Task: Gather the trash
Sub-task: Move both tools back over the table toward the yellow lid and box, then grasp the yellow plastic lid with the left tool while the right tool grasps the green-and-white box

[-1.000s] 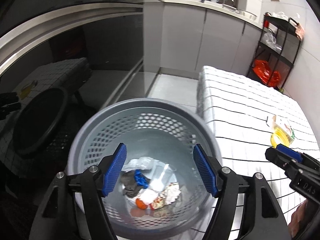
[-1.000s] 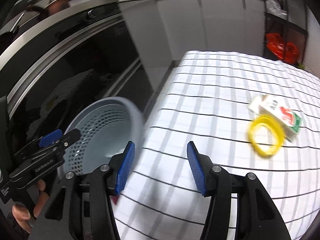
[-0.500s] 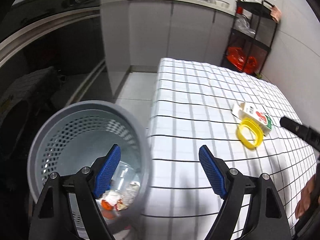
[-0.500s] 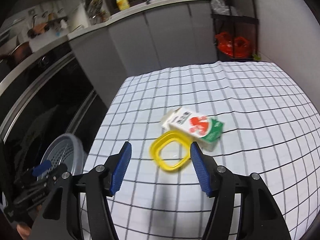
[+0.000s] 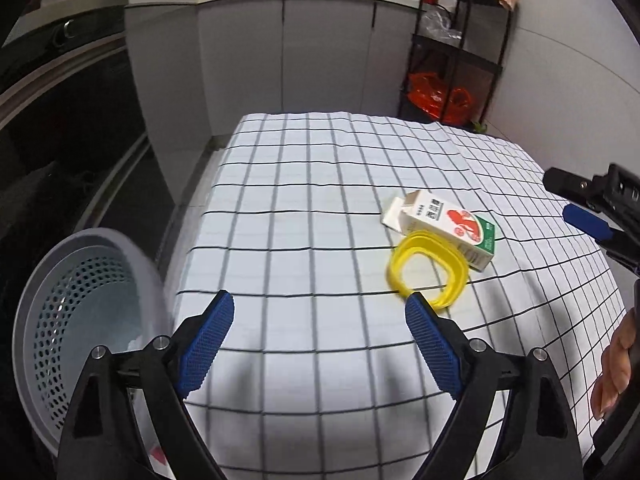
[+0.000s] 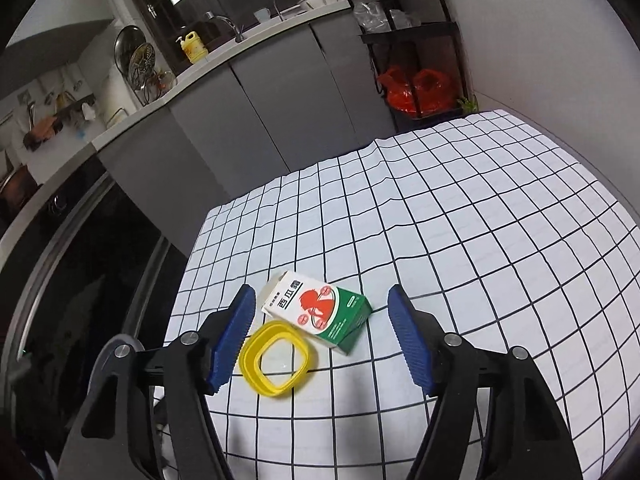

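A white, red and green carton (image 5: 444,229) lies flat on the checked tablecloth (image 5: 304,200), with a yellow plastic ring (image 5: 428,273) touching its near side. Both show in the right wrist view too: the carton (image 6: 320,310) and the ring (image 6: 278,358). My right gripper (image 6: 320,332) is open and empty, its jaws spread either side of the carton and ring, above them. My left gripper (image 5: 318,338) is open and empty over the table's near left part, its right pad by the ring. A grey perforated trash basket (image 5: 80,304) stands left of the table.
Grey kitchen cabinets (image 5: 288,60) run along the back. A black shelf rack (image 5: 460,52) with red bags (image 5: 436,96) stands behind the table on the right. A dark glass oven front (image 5: 60,128) is at the left. The right gripper's body (image 5: 596,208) shows at the right edge.
Both grippers swung right, away from the basket and toward the carton and ring. The right gripper has come closer, so the carton now lies between its jaws. Both stayed open.
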`<act>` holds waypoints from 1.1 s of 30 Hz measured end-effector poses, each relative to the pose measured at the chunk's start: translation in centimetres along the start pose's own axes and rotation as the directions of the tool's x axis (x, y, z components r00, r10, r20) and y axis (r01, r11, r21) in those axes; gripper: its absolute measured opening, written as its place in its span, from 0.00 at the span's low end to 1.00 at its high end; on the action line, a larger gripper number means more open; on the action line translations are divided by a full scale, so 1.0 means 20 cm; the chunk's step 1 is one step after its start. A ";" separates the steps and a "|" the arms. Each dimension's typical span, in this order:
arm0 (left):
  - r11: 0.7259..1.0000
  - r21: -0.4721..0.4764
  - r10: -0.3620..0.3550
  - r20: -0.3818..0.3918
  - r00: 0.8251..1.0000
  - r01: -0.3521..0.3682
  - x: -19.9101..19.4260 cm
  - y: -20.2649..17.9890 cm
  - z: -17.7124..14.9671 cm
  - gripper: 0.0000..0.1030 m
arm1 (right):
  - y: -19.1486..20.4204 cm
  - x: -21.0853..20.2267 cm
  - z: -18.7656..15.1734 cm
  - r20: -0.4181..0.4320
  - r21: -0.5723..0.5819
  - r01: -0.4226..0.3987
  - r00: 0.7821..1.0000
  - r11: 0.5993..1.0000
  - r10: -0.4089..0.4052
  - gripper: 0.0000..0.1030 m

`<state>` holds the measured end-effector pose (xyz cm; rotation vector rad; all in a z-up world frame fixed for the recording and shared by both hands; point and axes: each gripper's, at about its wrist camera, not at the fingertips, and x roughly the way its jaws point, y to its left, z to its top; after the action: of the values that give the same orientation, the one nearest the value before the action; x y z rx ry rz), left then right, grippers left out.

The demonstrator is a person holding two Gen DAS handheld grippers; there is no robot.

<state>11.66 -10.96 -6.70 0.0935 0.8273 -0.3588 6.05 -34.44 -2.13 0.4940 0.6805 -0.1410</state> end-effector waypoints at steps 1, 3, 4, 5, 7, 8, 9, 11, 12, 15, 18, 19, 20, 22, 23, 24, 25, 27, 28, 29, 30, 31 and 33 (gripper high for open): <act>1.000 0.005 -0.004 -0.002 1.000 0.004 0.02 -0.03 0.01 0.84 | -0.02 0.01 0.01 -0.005 0.008 -0.003 1.000 1.000 0.003 0.66; 1.000 0.012 -0.022 -0.013 1.000 0.022 0.06 -0.08 0.03 0.85 | -0.05 0.03 0.04 -0.014 0.027 -0.008 1.000 1.000 0.008 0.66; 0.999 0.012 -0.032 -0.022 0.999 0.032 0.09 -0.11 0.03 0.85 | -0.06 0.03 0.05 -0.015 0.038 -0.010 1.000 0.999 0.011 0.66; 0.999 0.015 -0.042 -0.032 0.999 0.042 0.11 -0.14 0.03 0.85 | -0.07 0.03 0.06 -0.015 0.051 -0.016 1.000 0.999 0.017 0.66; 0.999 0.022 -0.048 -0.049 0.998 0.049 0.15 -0.18 0.02 0.85 | -0.09 0.04 0.07 -0.014 0.072 -0.032 0.999 0.997 0.033 0.66; 0.998 0.029 -0.049 -0.056 0.997 0.051 0.17 -0.20 0.02 0.85 | -0.09 0.04 0.08 -0.014 0.078 -0.040 0.999 0.996 0.041 0.66; 0.998 0.037 -0.051 -0.065 0.997 0.054 0.19 -0.22 0.02 0.85 | -0.09 0.04 0.09 -0.013 0.079 -0.045 0.999 0.996 0.046 0.66; 0.997 0.053 -0.052 -0.075 0.996 0.056 0.22 -0.26 0.01 0.85 | -0.08 0.05 0.10 -0.012 0.074 -0.050 0.999 0.996 0.051 0.66; 0.996 0.060 -0.055 -0.081 0.995 0.060 0.24 -0.29 0.01 0.85 | -0.08 0.05 0.10 -0.014 0.070 -0.052 0.998 0.996 0.053 0.66; 0.995 0.070 -0.058 -0.098 0.994 0.065 0.28 -0.33 0.02 0.85 | -0.07 0.07 0.11 -0.020 0.064 -0.052 0.998 0.997 0.054 0.66; 0.995 0.077 -0.052 -0.112 0.992 0.061 0.32 -0.36 0.03 0.85 | -0.08 0.09 0.12 -0.022 0.076 -0.062 0.998 0.995 0.063 0.66; 0.995 0.075 -0.056 -0.118 0.991 0.065 0.33 -0.37 0.03 0.85 | -0.09 0.09 0.13 -0.021 0.079 -0.061 0.998 0.995 0.063 0.66; 0.995 0.074 -0.060 -0.122 0.991 0.069 0.34 -0.38 0.03 0.85 | -0.10 0.09 0.13 -0.020 0.081 -0.061 0.998 0.995 0.063 0.66; 0.994 0.076 -0.064 -0.130 0.989 0.075 0.36 -0.40 0.04 0.85 | -0.11 0.09 0.14 -0.019 0.086 -0.063 0.998 0.994 0.065 0.66; 0.994 0.079 -0.059 -0.132 0.990 0.070 0.37 -0.41 0.04 0.85 | -0.11 0.10 0.14 -0.020 0.088 -0.063 0.998 0.994 0.065 0.66; 0.995 0.081 -0.054 -0.136 0.989 0.066 0.39 -0.41 0.04 0.85 | -0.11 0.10 0.14 -0.022 0.089 -0.064 0.998 0.994 0.066 0.66; 0.995 0.082 -0.050 -0.140 0.989 0.062 0.40 -0.42 0.04 0.85 | -0.11 0.10 0.15 -0.025 0.090 -0.065 0.997 0.994 0.067 0.66; 0.996 0.072 -0.048 -0.148 0.988 0.059 0.43 -0.42 0.04 0.85 | -0.12 0.11 0.15 -0.030 0.087 -0.066 0.997 0.994 0.069 0.66; 0.996 0.064 -0.053 -0.149 0.987 0.063 0.43 -0.41 0.04 0.83 | -0.12 0.11 0.15 -0.033 0.083 -0.066 0.997 0.994 0.068 0.66; 0.996 0.057 -0.057 -0.148 0.987 0.066 0.44 -0.41 0.04 0.80 | -0.12 0.12 0.15 -0.037 0.079 -0.065 0.997 0.995 0.068 0.66; 0.996 0.055 -0.060 -0.150 0.987 0.069 0.44 -0.41 0.04 0.72 | -0.12 0.12 0.15 -0.041 0.076 -0.065 0.997 0.995 0.068 0.66; 0.996 0.060 -0.055 -0.149 0.987 0.064 0.45 -0.41 0.04 0.70 | -0.12 0.13 0.15 -0.049 0.070 -0.065 0.996 0.995 0.068 0.66; 0.996 0.067 -0.049 -0.138 0.989 0.059 0.44 -0.41 0.03 0.69 | -0.11 0.15 0.14 -0.061 0.052 -0.059 0.996 0.997 0.062 0.66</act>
<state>14.73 -21.16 -12.28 0.1633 0.9533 -0.4368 9.40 -37.65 -2.96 0.5690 0.7240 -0.0863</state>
